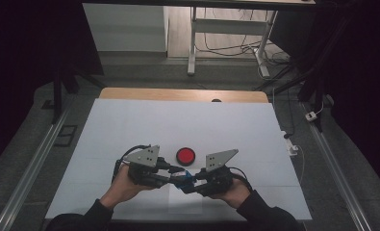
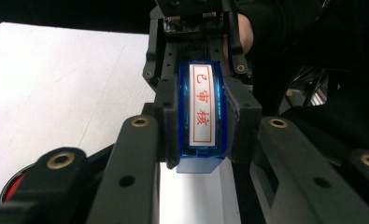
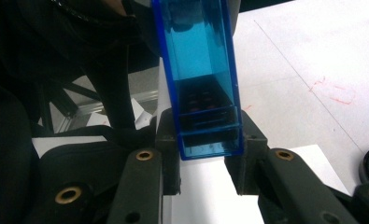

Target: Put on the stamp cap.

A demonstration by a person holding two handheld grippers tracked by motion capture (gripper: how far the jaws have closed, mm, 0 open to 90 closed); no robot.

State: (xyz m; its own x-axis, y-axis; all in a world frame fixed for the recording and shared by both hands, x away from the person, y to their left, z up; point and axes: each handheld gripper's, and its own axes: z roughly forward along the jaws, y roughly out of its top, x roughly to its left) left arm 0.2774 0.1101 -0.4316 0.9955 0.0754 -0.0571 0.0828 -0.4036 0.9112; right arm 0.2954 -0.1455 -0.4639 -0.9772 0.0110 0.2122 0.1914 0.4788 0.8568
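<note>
A white sheet (image 1: 130, 144) covers most of the tabletop (image 1: 130, 93), whose wooden far edge shows beyond it. Near the sheet's front edge, the person's two hands meet at the middle, each carrying a claw with a grey three-cornered plate on top.

The left claw (image 1: 171, 174) and the right claw (image 1: 191, 182) point toward each other and both pinch the same thing, a blue translucent stamp case (image 1: 183, 179) held just above the sheet between them. In the left gripper view the left claw (image 2: 203, 126) is clamped on the case (image 2: 202, 116) from both sides; the case's end shows a white label with red characters inside a red frame. In the right gripper view the right claw (image 3: 205, 149) grips the other end of the case (image 3: 198, 70), and through the clear blue wall a dark block with small reddish marks sits inside its lower compartment.

Just beyond the claws, a round red ink pad (image 1: 185, 155) in a black rim lies on the sheet, near the case but apart from it.
</note>
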